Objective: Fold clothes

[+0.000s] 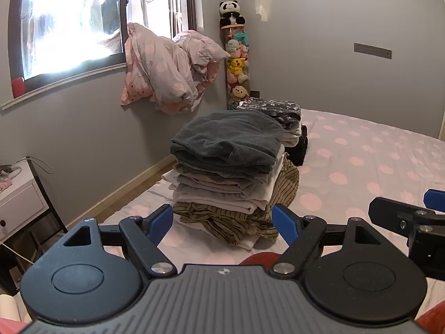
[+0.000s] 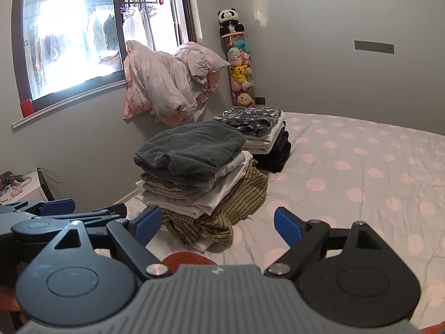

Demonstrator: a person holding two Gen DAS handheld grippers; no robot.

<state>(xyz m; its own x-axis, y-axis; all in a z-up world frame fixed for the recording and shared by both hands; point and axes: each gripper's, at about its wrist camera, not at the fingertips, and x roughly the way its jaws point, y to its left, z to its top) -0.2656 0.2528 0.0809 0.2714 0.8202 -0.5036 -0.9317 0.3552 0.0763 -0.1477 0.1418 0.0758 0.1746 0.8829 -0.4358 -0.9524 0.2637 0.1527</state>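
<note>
Left tool and right tool nearest, both spread wide, gripping nothing. Just beyond, on the bed, two stacks of folded clothes (second stack behind). No unfolded garment in sight; folding apparently near finished.

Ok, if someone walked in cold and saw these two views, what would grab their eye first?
Probably the tall stack of folded clothes near the edge of the polka-dot bed, topped by a dark grey-green piece, with a second, lower stack behind it. Next, the crumpled duvet heaped at the bright window. Both grippers, left and right, are open and empty.
</note>
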